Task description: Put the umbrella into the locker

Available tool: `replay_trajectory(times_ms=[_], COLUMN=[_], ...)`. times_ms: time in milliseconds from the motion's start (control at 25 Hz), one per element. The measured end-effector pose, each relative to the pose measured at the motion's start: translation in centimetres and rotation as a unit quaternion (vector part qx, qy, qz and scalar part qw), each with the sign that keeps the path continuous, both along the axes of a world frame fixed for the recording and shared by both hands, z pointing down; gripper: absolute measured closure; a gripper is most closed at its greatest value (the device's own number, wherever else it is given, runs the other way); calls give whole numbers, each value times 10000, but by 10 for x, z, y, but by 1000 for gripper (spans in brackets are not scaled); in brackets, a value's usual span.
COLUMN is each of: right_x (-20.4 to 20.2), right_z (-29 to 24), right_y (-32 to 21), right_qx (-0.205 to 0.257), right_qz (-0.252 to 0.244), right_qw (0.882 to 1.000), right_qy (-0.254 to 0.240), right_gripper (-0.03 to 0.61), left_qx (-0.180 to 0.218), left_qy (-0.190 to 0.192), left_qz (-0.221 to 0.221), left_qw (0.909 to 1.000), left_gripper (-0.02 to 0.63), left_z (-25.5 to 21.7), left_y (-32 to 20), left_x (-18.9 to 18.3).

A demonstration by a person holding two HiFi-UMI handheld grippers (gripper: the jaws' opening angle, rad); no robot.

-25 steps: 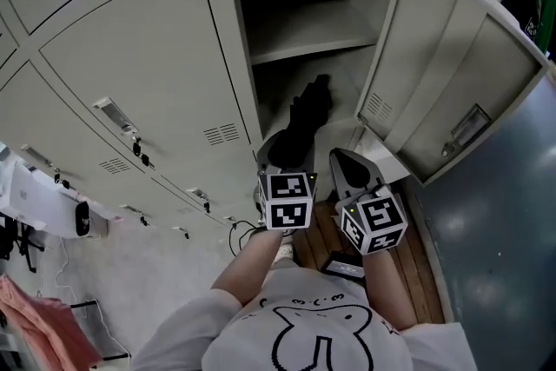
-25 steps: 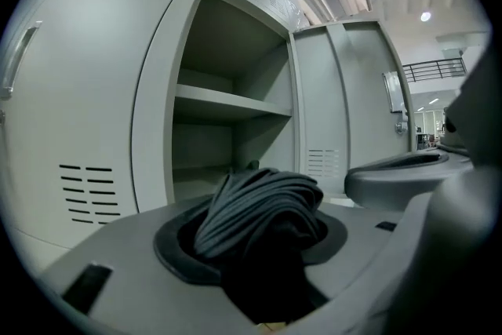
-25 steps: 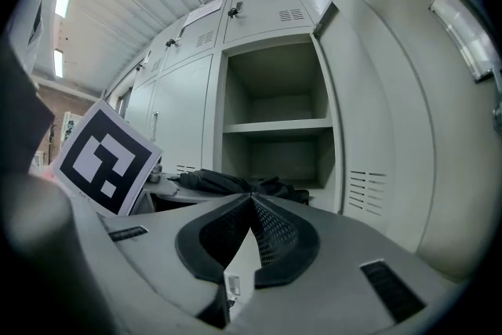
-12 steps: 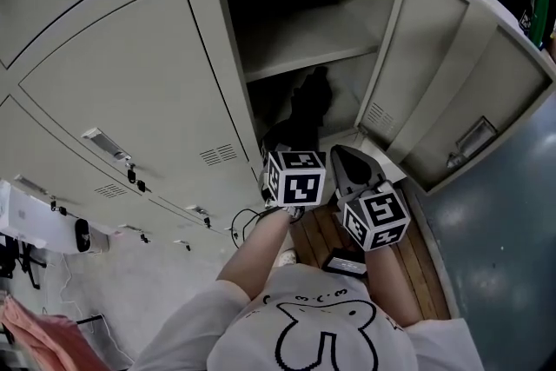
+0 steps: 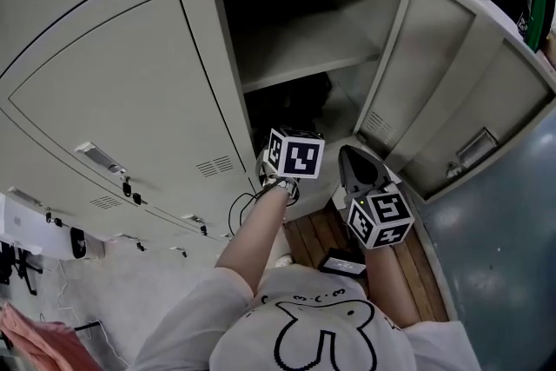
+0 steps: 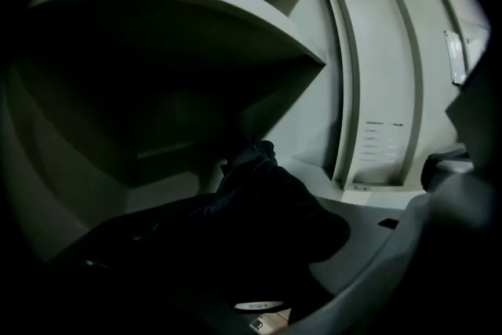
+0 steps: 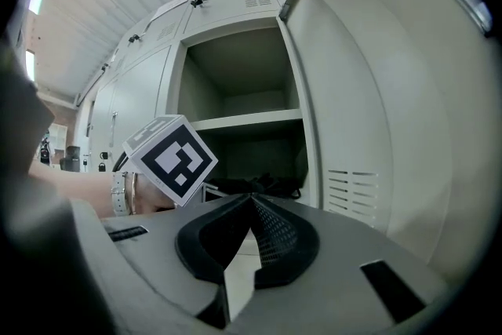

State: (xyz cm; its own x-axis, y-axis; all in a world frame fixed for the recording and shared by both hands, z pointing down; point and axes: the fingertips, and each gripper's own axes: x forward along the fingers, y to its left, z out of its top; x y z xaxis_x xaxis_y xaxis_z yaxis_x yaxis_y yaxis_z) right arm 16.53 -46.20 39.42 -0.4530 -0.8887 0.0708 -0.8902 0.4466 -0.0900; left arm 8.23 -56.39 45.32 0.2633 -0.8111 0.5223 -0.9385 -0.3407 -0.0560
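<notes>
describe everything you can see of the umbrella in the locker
The umbrella is black, folded and bunched, with soft cloth-like folds. It lies on the floor of the open locker's lower compartment, under the shelf, in deep shadow. Its near end sits between the jaws of the left gripper, which have just been opening; whether the pads touch it is too dark to tell.

Closed doors: pale grey metal locker doors point(image 5: 113, 100), all shut, with louvred vent slots point(image 5: 213, 167) and a latch handle point(image 5: 97, 157).
Boards: brown wooden slatted boards point(image 5: 317, 230) on the ground.
Device: small flat black device point(image 5: 339, 261) lying on the boards.
Floor: smooth blue-grey floor point(image 5: 495, 274) right of the boards.
Cable: thin black cable point(image 5: 236, 208) looped at the doors' base.
Box: white boxy appliance point(image 5: 35, 226) at the left edge.
Cloth: pink cloth point(image 5: 26, 339) in the bottom-left corner.
</notes>
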Motion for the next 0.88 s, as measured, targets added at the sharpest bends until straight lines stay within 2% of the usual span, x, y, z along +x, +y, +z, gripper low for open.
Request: replay_trajectory(times_ms=[480,880], right_x=[28,26], right_z=[2,3], right_y=[-9,-13], right_qx=[-53,-80], right_qz=[372,424], right_qw=[9993,9991], right_qy=[-49,-43], right_gripper=[566,566], left_qx=[-155,-459], left_qy=[-133,-406], left_qz=[-148,-132], left_qw=[9997,9980], left_gripper=[342,317], left_z=[6,28], left_y=[-51,-73], left_x=[5,3])
